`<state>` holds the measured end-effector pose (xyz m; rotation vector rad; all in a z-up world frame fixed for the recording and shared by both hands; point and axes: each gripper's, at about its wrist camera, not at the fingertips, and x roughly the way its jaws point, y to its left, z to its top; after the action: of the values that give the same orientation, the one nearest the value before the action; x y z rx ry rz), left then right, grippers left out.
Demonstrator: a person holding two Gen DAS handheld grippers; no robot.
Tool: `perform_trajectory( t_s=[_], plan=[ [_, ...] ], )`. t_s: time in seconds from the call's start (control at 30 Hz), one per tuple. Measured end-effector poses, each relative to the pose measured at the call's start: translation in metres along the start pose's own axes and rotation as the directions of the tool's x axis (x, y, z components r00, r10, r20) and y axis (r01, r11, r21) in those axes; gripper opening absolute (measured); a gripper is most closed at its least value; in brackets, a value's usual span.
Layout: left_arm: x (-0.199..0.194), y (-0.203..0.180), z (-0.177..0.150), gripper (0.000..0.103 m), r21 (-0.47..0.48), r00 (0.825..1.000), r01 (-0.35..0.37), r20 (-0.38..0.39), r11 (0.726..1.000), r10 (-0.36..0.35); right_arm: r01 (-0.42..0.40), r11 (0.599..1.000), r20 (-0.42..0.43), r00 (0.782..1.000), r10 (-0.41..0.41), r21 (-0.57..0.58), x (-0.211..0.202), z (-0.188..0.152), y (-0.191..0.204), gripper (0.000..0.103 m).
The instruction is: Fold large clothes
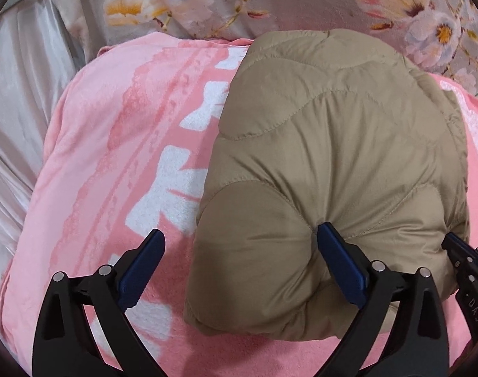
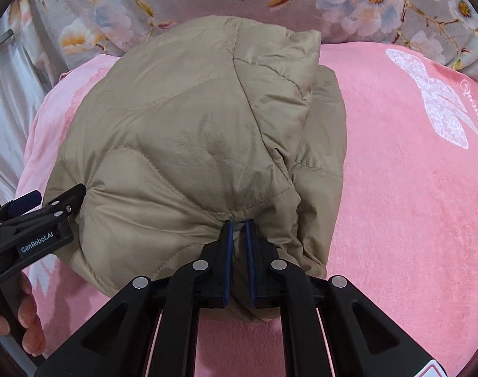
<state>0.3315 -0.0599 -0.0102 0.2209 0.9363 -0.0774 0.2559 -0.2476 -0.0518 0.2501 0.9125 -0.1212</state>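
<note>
A tan quilted jacket (image 1: 327, 144) lies folded into a thick bundle on a pink blanket (image 1: 113, 144); it also shows in the right wrist view (image 2: 188, 138). My left gripper (image 1: 242, 242) is open, its right finger (image 1: 339, 257) pressing into the jacket's near edge and its left finger over the blanket. My right gripper (image 2: 238, 229) is shut on the jacket's near hem, fabric pinched between its pads. The right gripper also shows at the right edge of the left wrist view (image 1: 465, 257), and the left gripper at the left of the right wrist view (image 2: 41, 213).
A grey floral quilt (image 1: 270, 3) lies behind the blanket. Pale satin fabric (image 1: 16, 94) is at the left. The pink blanket (image 2: 411, 188) with a white bow print (image 2: 440, 106) extends to the right.
</note>
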Motion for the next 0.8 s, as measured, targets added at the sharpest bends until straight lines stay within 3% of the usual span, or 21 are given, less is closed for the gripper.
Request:
perform_trajectory(
  t_s=[0.4, 0.63, 0.7, 0.77, 0.8],
  plan=[
    [0.013, -0.002, -0.005, 0.097, -0.026, 1.000, -0.003, 0.009, 1.000, 0.003, 0.052, 0.998, 0.068, 0.996, -0.049, -0.033, 0.009, -0.010, 0.007, 0.007],
    [0.008, -0.002, -0.005, 0.097, -0.059, 1.000, -0.025, 0.012, 0.998, 0.026, 0.020, 0.999, 0.105, 0.994, -0.016, -0.035, 0.005, -0.014, 0.001, 0.010],
    [-0.002, -0.001, -0.010, 0.097, -0.073, 0.999, -0.022, 0.029, 0.997, 0.025, 0.035, 0.999, 0.115, 0.993, -0.033, -0.016, -0.008, -0.017, -0.001, 0.022],
    [-0.019, -0.001, -0.020, 0.096, -0.073, 0.998, -0.012, 0.062, 0.997, 0.016, 0.017, 0.999, 0.159, 0.987, -0.022, 0.031, -0.032, -0.026, -0.006, 0.046],
    [-0.027, -0.001, -0.025, 0.096, -0.068, 0.997, -0.010, 0.076, 0.998, 0.015, 0.004, 0.999, 0.191, 0.982, -0.012, 0.042, -0.047, -0.033, -0.008, 0.066]
  ],
)
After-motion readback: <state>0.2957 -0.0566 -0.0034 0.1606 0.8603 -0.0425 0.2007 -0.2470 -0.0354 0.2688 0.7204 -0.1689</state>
